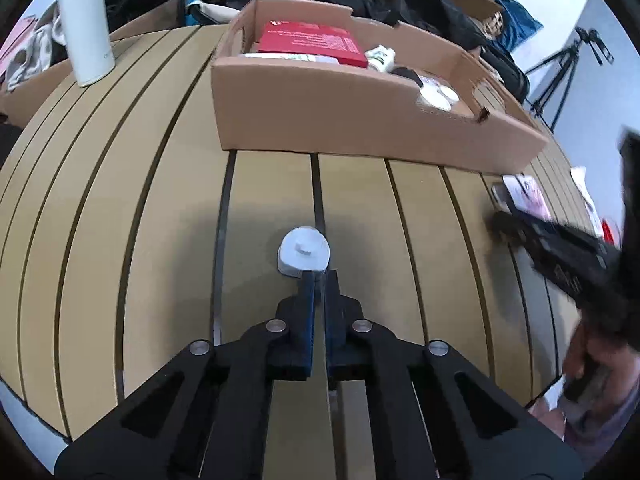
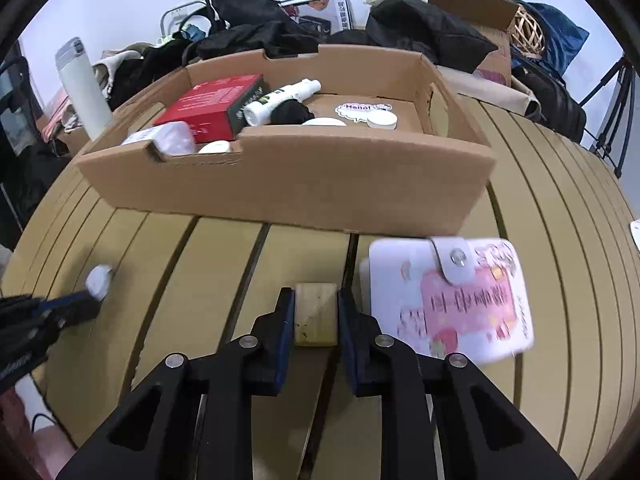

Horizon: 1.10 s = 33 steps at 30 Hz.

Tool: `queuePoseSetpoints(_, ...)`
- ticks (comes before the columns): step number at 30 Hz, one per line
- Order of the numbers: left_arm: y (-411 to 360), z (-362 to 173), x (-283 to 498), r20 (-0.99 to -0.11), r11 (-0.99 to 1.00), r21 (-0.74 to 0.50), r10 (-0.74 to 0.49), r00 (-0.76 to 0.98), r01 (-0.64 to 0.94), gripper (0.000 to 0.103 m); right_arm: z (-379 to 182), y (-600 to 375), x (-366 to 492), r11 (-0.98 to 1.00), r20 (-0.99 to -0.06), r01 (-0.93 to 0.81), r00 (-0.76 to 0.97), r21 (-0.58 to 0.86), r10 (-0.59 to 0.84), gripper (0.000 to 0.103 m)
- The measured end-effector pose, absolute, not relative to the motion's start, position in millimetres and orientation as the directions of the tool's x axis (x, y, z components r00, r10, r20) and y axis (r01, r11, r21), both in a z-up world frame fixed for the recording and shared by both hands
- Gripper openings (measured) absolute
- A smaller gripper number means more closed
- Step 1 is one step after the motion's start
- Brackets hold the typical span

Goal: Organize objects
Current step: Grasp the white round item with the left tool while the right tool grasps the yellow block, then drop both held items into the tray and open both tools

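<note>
a small white cap is pinched at its near edge by the left gripper, whose jaws are clenched on it, just above the slatted counter. in the right wrist view the same cap shows at the tips of the left gripper's blurred fingers. a small wooden block sits between the jaws of the right gripper, which are clamped against its two sides. just right of it a pink and white card wallet lies on the counter, blurred. behind both stands an open cardboard box holding a red box, a white tube, a black lump and white round lids. a white flask stands left of the cardboard box.
</note>
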State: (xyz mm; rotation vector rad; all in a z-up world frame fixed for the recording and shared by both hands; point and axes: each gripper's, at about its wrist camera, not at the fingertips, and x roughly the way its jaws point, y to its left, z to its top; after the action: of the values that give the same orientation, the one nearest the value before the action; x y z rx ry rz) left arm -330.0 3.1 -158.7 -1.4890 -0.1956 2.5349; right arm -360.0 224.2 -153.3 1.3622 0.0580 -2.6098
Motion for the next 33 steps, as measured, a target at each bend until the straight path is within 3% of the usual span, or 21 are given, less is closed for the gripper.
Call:
queuePoseSetpoints(13, -15.9, -101.4, -252.7, -0.746, -0.932, -0.337, 0.35, -0.566, -0.131, 0.0, -101.6, 260.6, -221.6, -0.961, -0.763, 0.227, -0.589, 0.161, -0.267, 0.023)
queuePoseSetpoints(14, -12.4, -103.2, -258.3, -0.751, -0.936, -0.323, 0.345, -0.562, -0.143, 0.004, -99.9, 263.1, -217.5, -0.96, -0.759, 0.223, -0.591, 0.171, -0.272, 0.023)
queuePoseSetpoints(17, -1.6, -116.2, -286.6, -0.778, -0.956, -0.255, 0.29, -0.557, -0.143, 0.062, -97.7, 263.0, -217.1, -0.958, -0.753, 0.229, -0.596, 0.174, -0.279, 0.023)
queuePoseSetpoints(22, 19.9, -151.6, -336.7, -0.834, -0.979, -0.126, 0.191, -0.518, -0.158, 0.055, -92.9, 257.2, -211.8, -0.951, -0.742, 0.254, -0.6, 0.176, -0.297, 0.023)
queuePoseSetpoints(24, 26.8, -156.8, -342.6, -0.829, -0.989, -0.04, 0.113, -0.548, -0.143, 0.025, -93.5, 257.7, -210.2, -0.95, -0.743, 0.254, -0.598, 0.179, -0.3, 0.023)
queuePoseSetpoints(33, 26.3, -141.9, -308.6, -0.837, -0.972, -0.116, 0.206, -0.507, -0.203, 0.023, -101.6, 264.4, -219.8, -0.952, -0.756, 0.24, -0.584, 0.188, -0.296, 0.023)
